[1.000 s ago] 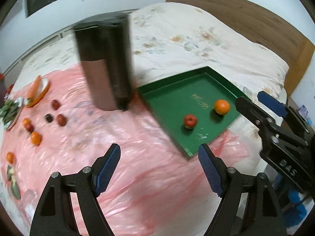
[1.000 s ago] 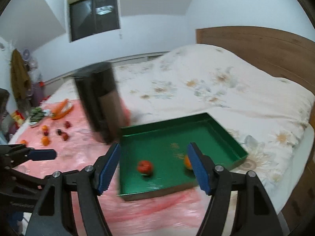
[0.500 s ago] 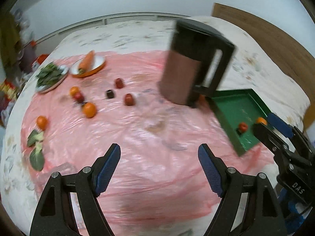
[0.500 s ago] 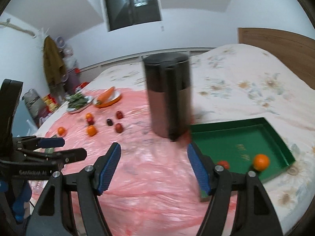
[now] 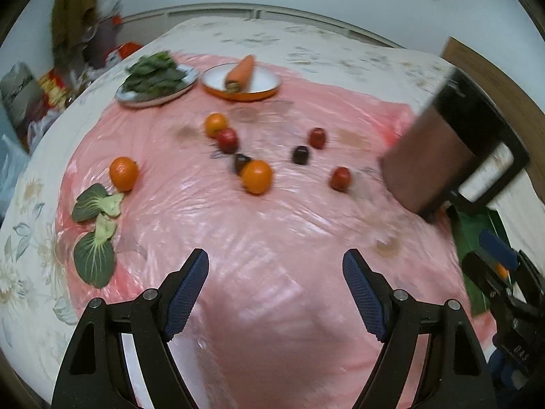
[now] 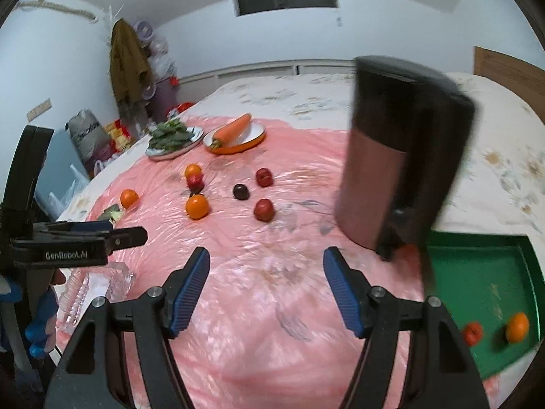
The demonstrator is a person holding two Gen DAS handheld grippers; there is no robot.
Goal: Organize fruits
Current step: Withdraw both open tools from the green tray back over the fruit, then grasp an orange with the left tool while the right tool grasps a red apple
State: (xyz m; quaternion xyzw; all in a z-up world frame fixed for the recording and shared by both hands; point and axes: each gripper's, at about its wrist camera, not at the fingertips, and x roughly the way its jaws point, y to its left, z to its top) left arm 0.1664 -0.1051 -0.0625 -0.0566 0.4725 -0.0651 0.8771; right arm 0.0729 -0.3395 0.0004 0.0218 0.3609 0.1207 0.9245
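A bed (image 5: 323,44) with a pale floral cover carries a crinkled pink plastic sheet (image 5: 272,231) spread over most of it. At the right stands a tall dark cylindrical jug with a brown lower body (image 6: 402,156); only the left wrist view shows its black handle. Just behind its base on the right lies a shallow green square tray (image 6: 477,262). The right wrist view shows the tray floor, where a small red fruit (image 6: 472,333) and a small orange (image 6: 517,327) sit apart near the near edge; the left wrist view catches only a green sliver.

At the far edge of the sheet, a grey plate of leafy greens (image 5: 156,78) sits beside an orange-rimmed white dish holding a carrot (image 5: 241,80). Scattered mid-sheet are three loose oranges (image 5: 257,176), three red fruits (image 5: 340,178) and dark plums (image 5: 301,154). Loose green leaves (image 5: 93,238) at the left show fully only from the left wrist.

The left gripper (image 5: 276,296) and the right gripper (image 6: 265,291) both hover over bare sheet, jaws wide apart and empty.
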